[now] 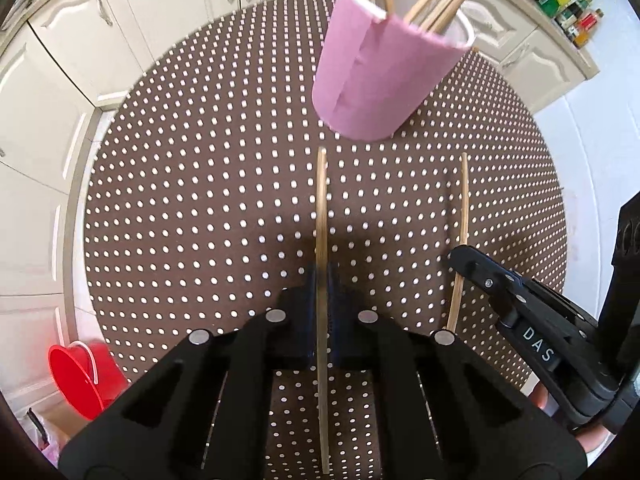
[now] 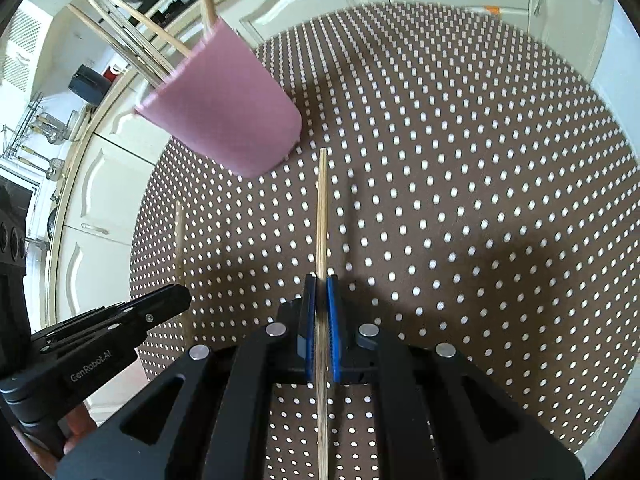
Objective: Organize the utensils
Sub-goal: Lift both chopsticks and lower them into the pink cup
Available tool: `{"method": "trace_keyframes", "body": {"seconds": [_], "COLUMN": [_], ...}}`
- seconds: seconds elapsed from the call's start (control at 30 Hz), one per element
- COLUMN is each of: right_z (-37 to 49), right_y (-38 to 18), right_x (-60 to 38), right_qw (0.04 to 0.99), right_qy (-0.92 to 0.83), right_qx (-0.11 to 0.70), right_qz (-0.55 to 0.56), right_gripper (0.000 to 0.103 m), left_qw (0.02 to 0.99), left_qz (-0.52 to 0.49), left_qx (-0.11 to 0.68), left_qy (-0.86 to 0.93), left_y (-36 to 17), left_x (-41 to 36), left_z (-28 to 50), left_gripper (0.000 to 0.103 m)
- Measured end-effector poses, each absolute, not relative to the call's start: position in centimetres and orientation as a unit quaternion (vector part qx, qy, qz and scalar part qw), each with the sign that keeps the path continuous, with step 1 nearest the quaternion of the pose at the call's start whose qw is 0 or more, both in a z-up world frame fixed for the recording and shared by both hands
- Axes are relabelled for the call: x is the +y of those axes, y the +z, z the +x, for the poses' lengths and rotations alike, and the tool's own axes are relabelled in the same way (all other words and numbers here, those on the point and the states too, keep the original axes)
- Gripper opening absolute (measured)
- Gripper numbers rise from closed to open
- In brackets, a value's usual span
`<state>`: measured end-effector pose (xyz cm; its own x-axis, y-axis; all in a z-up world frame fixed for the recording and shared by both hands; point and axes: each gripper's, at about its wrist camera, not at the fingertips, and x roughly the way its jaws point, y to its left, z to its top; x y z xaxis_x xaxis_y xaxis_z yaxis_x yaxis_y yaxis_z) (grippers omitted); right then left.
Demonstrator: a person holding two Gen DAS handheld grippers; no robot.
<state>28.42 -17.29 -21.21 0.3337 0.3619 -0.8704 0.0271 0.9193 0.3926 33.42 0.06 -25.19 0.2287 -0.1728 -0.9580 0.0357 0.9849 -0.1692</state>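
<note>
Chopsticks, pale bamboo, slender and straight: two held, several more already standing in a pink cylindrical holder (image 1: 380, 80) on a round brown table with white dots (image 1: 200, 200).

Item one: bamboo chopstick (image 1: 321, 216), clamped between the closed pads of the left gripper (image 1: 321, 280), tip pointing to twelve o'clock towards the holder's base.

Item two: second bamboo chopstick (image 2: 321, 216), pinched the same way in the right gripper (image 2: 321, 292), blue pads shut tight on its shaft, tip again at twelve o'clock; the holder sits at about eleven o'clock from it.

Both grippers hang side by side, near each other, angled steeply down at the table. Each grip falls around mid-shaft, with a long length ahead of the pads and more trailing behind.

Handling, as judged: very light, stiff, smooth and round, so liable to swivel or slip in a narrow pinch. A hold nearer the thick end would likely leave more free length to drop into the holder's mouth, among the sticks leaning there.
</note>
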Motion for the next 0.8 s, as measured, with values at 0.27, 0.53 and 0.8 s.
{"method": "trace_keyframes", "body": {"seconds": [0.27,0.53,0.8], "right_z": [28.1,27.9,28.4], "right_y": [-18.1,-17.3,-18.9], "right_x": [-17.9,-17.6,-17.7], "right_qw": [0.830,0.830,0.816], "right_qy": [0.101,0.107,0.100], "right_qx": [0.518,0.515,0.538], "right_qz": [0.182,0.185,0.185], "right_gripper": [0.005,0.005,0.005], "left_qw": [0.806,0.778,0.746], "left_qz": [-0.054,-0.060,-0.063], "left_qx": [0.586,0.618,0.660], "left_qy": [-0.071,-0.091,-0.067], "left_y": [-21.7,-23.9,-27.6], "left_x": [1.6,2.4,2.6], "left_z": [33.2,31.4,31.5], "left_gripper": [0.006,0.007,0.055]}}
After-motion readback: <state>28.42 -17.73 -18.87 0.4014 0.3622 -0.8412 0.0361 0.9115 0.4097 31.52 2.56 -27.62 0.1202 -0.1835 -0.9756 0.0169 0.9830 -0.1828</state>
